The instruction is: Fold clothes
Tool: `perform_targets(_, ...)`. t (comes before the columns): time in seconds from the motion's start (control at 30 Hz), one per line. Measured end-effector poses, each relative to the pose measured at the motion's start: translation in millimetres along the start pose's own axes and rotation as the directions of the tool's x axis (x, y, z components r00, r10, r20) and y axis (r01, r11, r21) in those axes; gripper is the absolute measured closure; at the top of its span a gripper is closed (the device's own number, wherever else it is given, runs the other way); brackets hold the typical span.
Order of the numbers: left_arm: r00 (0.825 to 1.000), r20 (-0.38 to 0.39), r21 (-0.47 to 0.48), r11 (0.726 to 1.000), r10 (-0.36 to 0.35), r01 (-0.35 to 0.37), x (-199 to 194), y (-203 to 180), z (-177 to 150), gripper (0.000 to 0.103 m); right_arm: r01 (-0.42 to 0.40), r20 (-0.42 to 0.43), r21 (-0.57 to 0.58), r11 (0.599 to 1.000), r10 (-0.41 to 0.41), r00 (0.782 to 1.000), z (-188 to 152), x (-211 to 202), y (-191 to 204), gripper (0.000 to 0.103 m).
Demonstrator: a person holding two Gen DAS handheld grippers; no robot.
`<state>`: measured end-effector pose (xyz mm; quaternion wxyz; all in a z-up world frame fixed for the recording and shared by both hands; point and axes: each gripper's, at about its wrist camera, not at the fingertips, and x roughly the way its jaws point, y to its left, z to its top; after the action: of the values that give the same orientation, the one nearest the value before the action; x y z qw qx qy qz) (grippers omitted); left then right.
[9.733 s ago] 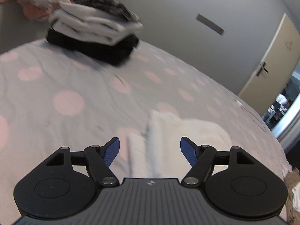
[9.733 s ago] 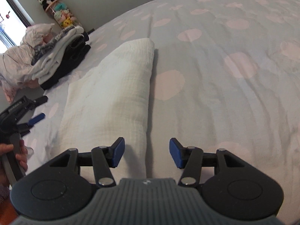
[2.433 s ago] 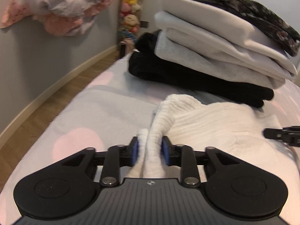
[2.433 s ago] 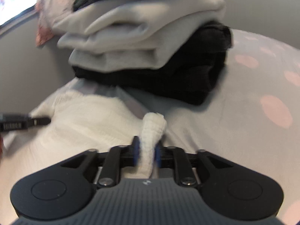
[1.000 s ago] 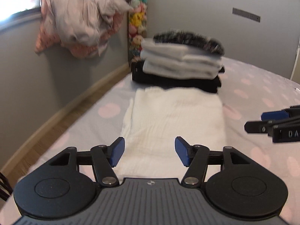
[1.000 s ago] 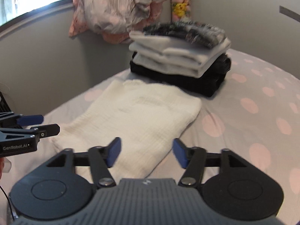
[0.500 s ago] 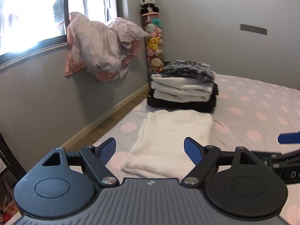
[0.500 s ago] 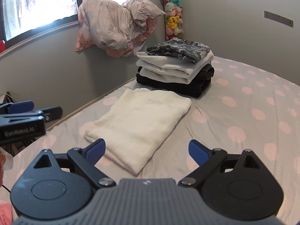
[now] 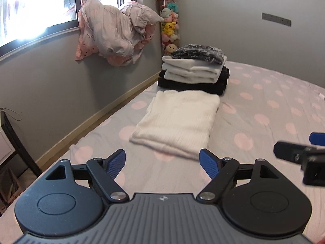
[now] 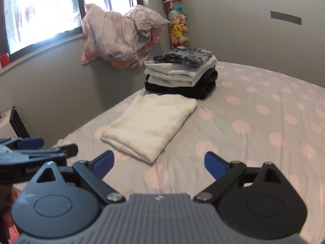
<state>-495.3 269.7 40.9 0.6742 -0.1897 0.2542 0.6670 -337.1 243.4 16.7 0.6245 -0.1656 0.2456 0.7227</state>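
A folded white garment [image 9: 176,120] [image 10: 151,122] lies flat on the grey bed with pink dots [image 9: 264,109] [image 10: 254,109]. Just beyond it stands a stack of folded clothes [image 9: 194,71] [image 10: 180,73], black at the bottom, white in the middle, a dark patterned piece on top. My left gripper [image 9: 162,161] is open and empty, held back from the garment's near edge. My right gripper [image 10: 159,163] is also open and empty, near the garment's near corner. Each gripper shows at the side of the other's view.
A crumpled pink and grey duvet [image 9: 115,38] [image 10: 119,36] hangs off the window sill on the left wall. A tube of plush toys [image 9: 168,24] [image 10: 178,24] stands in the corner. The floor gap and a dark piece of furniture [image 9: 16,142] lie left of the bed.
Both grippers let go of the white garment after laying it in front of the stack. They have since pulled back and up, and their jaws stand wider.
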Motion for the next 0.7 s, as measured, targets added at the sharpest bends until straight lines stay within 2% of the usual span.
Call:
perform_targets(0.33, 0.999, -0.017, -0.004, 0.999, -0.036, 0.036, -14, -5, -11, 0.009, 0.022, 0.039, -0.008, 1.0, -0.021, 0.999, -8, -29, 5, 0.006)
perform_targets(0.7, 0.999, -0.022, 0.023, 0.999, -0.045, 0.046, -14, -19, -12, 0.009, 0.027, 0.041, 0.01, 1.0, -0.027, 0.999, -12, -33, -2, 0.006)
